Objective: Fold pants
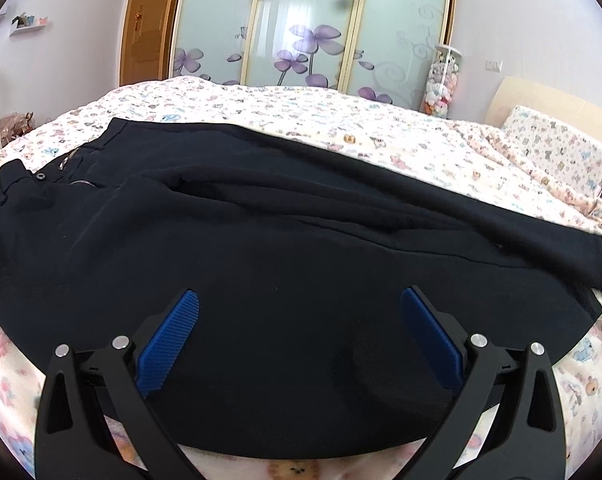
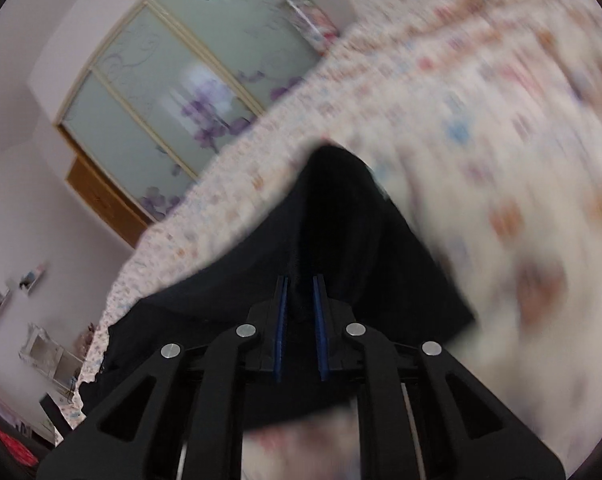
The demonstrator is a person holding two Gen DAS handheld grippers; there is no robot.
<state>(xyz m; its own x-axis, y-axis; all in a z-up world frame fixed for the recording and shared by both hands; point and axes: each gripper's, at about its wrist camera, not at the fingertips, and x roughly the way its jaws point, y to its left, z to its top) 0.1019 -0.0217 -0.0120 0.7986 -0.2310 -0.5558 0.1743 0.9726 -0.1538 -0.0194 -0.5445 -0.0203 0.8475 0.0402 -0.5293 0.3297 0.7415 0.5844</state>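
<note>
While pants (image 1: 261, 220) cover bed (image 1: 341, 120) | left claw (image 1: 299, 300) spread above | right claw (image 2: 301, 280) pinching pants

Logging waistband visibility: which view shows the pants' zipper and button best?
The left wrist view: the zipper and button of the pants show sharply at left. The right wrist view is blurred and shows only dark cloth, no fastening.
</note>
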